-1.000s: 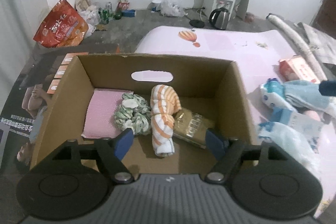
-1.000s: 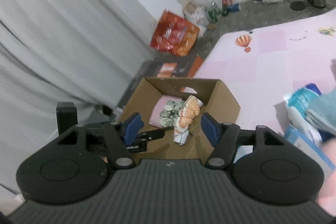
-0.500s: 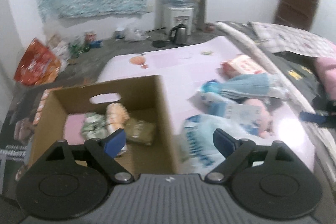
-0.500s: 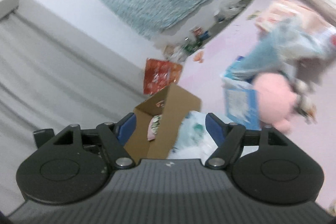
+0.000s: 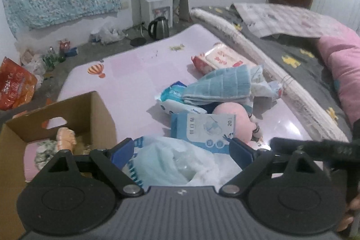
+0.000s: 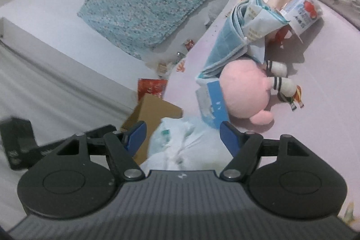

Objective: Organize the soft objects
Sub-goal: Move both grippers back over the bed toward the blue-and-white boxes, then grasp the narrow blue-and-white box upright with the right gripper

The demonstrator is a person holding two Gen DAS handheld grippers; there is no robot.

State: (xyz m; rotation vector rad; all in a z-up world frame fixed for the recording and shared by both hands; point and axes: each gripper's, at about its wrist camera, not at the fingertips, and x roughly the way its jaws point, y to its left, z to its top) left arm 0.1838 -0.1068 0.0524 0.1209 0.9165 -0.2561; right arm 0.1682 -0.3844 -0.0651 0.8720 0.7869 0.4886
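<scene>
Landmark: the cardboard box, standing at the left edge of the pink mat.

1. Inside the box: a pink folded cloth against its left wall, a green-patterned bundle beside it, and an orange-striped rolled towel to the right of that.

2. Just right of the box, touching its near right corner: a crumpled translucent plastic bag. The left gripper is positioned over this bag with its jaws spread wide, one blue pad on each side. The pads do not press on the bag.

3. Beyond the bag, further right of the box: a blue tissue pack lying flat, overlapping a pink plush toy.

4. Behind these, still right of the box: a folded blue towel resting on a blue-and-white pack, and behind that a red-and-white wipes pack.

5. Far right of the box: a grey patterned blanket bordering the mat.

6. The right gripper also faces the plastic bag, approaching from the side away from the box. Its jaws stand apart, with the bag between the pads and no visible clamping. The plush toy lies just beyond its right pad.
</scene>
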